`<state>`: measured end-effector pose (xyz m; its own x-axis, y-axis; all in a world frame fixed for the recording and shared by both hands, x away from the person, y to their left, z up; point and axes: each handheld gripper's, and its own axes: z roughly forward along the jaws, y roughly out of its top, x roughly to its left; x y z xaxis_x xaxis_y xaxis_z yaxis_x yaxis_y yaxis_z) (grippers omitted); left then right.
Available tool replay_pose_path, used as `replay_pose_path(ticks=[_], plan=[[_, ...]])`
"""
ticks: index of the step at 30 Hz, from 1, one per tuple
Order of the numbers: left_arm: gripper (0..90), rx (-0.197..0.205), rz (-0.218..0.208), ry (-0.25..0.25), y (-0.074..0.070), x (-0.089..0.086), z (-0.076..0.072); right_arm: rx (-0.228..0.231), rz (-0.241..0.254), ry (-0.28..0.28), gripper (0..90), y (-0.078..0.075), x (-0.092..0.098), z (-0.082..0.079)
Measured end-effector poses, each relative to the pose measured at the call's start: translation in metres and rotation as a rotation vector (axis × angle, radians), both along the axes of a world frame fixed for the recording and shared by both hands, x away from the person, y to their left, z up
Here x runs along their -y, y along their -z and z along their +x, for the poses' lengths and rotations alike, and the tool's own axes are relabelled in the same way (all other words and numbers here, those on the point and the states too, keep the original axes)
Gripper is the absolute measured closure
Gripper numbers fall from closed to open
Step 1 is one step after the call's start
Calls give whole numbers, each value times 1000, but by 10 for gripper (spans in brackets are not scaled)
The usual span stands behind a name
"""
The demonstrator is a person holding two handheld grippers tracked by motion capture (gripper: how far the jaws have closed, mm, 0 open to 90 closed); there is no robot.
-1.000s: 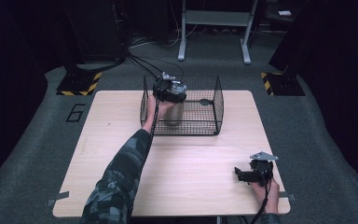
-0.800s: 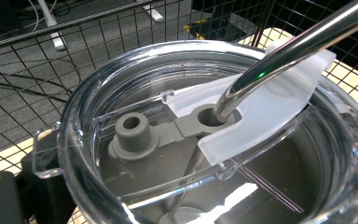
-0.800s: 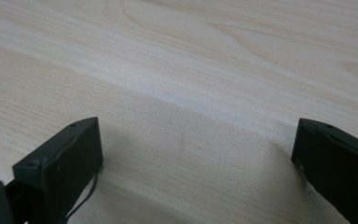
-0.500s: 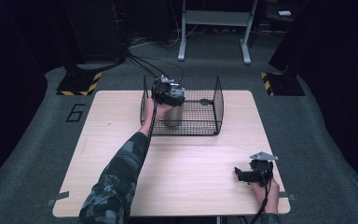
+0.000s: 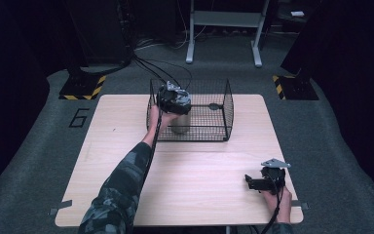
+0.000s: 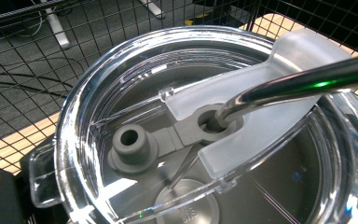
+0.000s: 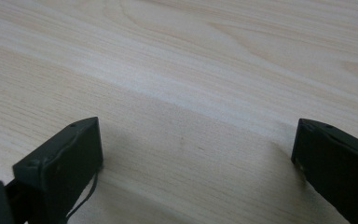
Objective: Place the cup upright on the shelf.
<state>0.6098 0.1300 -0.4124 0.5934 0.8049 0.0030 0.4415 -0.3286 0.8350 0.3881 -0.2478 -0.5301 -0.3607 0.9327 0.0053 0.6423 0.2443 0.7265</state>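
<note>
Dark grey carpet surrounds a pale wooden table [image 5: 126,146], with black stands and a grey frame behind it lost in shadow; a hazard-striped base [image 5: 83,87] and a painted figure six on the floor sit to the table's far left.

At the far middle of the table stands a black wire basket [image 5: 224,109], and inside its left part stands a steel tumbler [image 5: 179,123]; from the high view most of the tumbler is covered by the left gripper [image 5: 174,99], so just its lower wall shows through the mesh. In the left gripper view the clear lid [image 6: 102,93] sits very close to the lens and is cut off at the right and bottom edges; a metal straw [image 6: 303,81] passes through the lid's frosted slider [image 6: 270,116] and runs out of frame to the right; a grey stopper [image 6: 129,142] sits beside it. Only a scrap of one black jaw appears at the lower left, pressed near the lid's tab, so I cannot tell whether the left tongs are clamped or merely over the tumbler.

The left forearm, in a camouflage sleeve [image 5: 121,190], stretches forward from the bottom edge, wrist lifted above the basket's near wall, hand over the tumbler's top.

The right gripper [image 5: 265,180] rests low at the near right corner, well apart from the basket, its hand [image 5: 277,204] partly cut off by the frame; its jaws stand wide apart, holding nothing, with bare wood between them.
</note>
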Motion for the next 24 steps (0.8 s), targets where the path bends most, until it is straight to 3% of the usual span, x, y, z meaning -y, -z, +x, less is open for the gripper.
replay_pose_path(ticks=[8,11,12,13,22,24], plan=[[33,-9,23,19,-2,-1,-2,0,0,-1,14,0,0,0],[31,-6,12,19,-2,-2,-2,-5,-4,-2,14,0,0,0],[30,-17,27,34,-4,-3,-3,-3,-1,0,14,0,0,0],[24,-9,9,28,-4,-3,-3,-4,-2,0,14,0,0,0],[1,-34,-8,43,-17,-14,-9,-4,-3,-1,14,0,0,0],[1,-44,9,50,-20,-17,-12,-4,-3,-1,13,0,0,0]])
